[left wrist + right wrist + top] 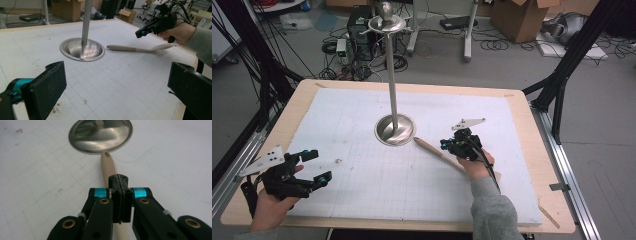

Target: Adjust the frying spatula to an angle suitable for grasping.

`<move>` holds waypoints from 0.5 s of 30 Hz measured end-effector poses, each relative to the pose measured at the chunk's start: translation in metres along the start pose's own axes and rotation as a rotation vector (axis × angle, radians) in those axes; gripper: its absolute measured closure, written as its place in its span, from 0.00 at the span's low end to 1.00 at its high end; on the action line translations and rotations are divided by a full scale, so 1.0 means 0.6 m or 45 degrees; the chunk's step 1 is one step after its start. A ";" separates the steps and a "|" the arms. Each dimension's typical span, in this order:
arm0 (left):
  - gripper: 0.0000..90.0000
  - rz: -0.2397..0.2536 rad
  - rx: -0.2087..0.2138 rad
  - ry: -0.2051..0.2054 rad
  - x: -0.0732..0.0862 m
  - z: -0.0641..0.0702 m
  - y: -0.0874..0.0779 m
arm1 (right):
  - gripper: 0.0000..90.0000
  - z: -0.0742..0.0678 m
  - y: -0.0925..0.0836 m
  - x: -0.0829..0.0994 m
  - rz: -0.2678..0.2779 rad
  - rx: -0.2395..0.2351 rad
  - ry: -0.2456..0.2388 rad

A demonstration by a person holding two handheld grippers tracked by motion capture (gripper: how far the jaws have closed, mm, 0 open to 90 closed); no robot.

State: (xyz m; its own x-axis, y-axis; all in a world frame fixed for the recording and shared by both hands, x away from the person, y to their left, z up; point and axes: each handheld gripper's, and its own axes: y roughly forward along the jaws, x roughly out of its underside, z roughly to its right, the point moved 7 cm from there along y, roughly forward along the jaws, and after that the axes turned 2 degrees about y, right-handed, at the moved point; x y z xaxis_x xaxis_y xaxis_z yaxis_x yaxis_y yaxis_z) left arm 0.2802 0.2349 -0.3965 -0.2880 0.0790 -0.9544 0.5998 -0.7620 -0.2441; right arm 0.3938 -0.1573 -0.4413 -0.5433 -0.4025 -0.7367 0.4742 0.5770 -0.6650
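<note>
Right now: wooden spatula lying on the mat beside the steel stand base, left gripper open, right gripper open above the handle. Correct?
Not quite. The right gripper is shut, jaws pressed together with nothing between them, as the right gripper view shows. The rest holds: wooden spatula beside the stand base, left gripper open.

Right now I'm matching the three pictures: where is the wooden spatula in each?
High view: wooden spatula lies right of centre, partly under the right hand.
Left gripper view: upper right, on the mat.
Right gripper view: centre, beyond the shut tool.
Shared landmark: metal stand base.
</note>
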 end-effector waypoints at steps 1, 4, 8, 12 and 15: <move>0.03 -0.001 0.004 -0.001 0.000 0.000 0.002 | 1.00 0.005 -0.003 0.004 -0.005 0.001 0.003; 0.03 -0.001 0.013 -0.010 0.001 0.001 0.005 | 1.00 0.015 -0.008 0.013 -0.025 0.004 0.007; 0.03 -0.009 0.013 -0.010 0.004 -0.001 0.007 | 1.00 0.033 -0.010 0.033 -0.067 -0.007 0.043; 0.03 -0.008 0.010 -0.016 0.006 -0.002 0.006 | 1.00 0.038 -0.009 0.044 -0.101 0.005 0.019; 0.03 -0.001 0.007 -0.014 0.004 -0.002 0.005 | 1.00 0.040 -0.007 0.049 -0.119 0.008 0.010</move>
State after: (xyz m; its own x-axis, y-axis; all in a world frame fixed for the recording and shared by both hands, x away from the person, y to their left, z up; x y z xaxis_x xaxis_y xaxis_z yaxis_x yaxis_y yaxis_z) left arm 0.2818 0.2337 -0.3998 -0.2965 0.0724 -0.9523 0.5953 -0.7657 -0.2436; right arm 0.3923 -0.1887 -0.4630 -0.5906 -0.4489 -0.6706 0.4255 0.5329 -0.7315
